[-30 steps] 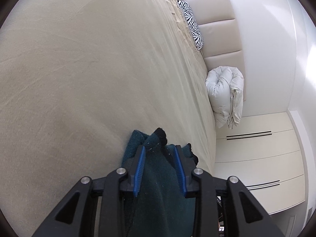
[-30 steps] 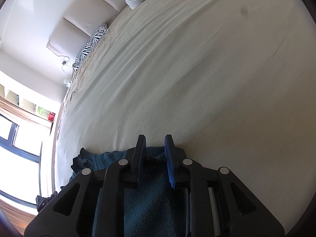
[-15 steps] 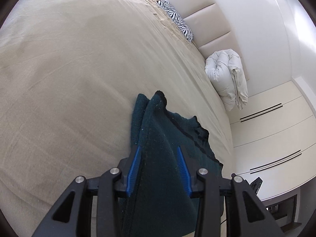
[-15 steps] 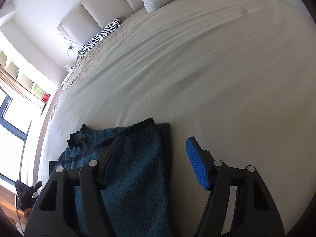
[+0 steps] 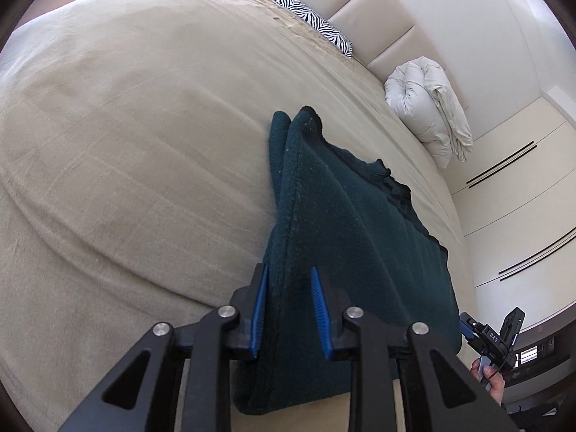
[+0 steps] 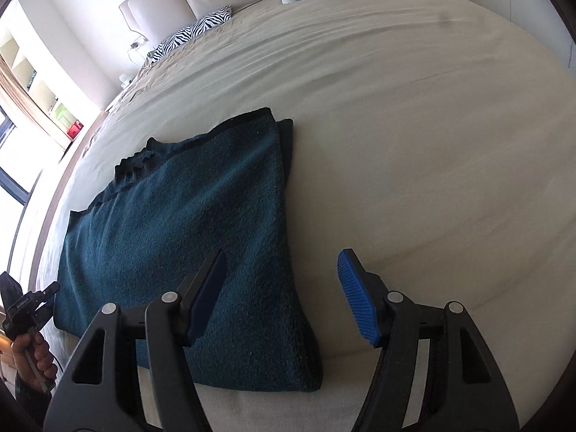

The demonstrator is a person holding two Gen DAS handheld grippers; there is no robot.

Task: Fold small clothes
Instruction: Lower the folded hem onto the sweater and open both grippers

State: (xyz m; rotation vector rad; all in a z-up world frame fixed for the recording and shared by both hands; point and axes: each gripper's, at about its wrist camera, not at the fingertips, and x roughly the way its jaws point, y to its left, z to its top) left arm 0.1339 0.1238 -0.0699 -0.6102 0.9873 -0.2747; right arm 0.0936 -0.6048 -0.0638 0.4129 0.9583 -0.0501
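A dark teal knitted garment (image 6: 187, 216) lies folded flat on the beige bed sheet (image 6: 414, 126). It also shows in the left wrist view (image 5: 345, 230). My left gripper (image 5: 288, 309) has its jaws partly apart around the garment's left folded edge, which rises between the blue pads. My right gripper (image 6: 284, 295) is wide open and empty, low over the garment's right folded edge. The left pad is above the cloth and the right pad is over bare sheet.
A zebra-print pillow (image 6: 194, 32) and a white duvet (image 5: 428, 104) lie at the padded headboard (image 5: 381, 25). White wardrobe doors (image 5: 514, 208) stand beside the bed. A window and shelves (image 6: 32, 82) are on the other side.
My right gripper has opened and let go of the garment. Both grippers have pulled back, and the garment now lies flat on the bed. The left jaws have widened slightly.
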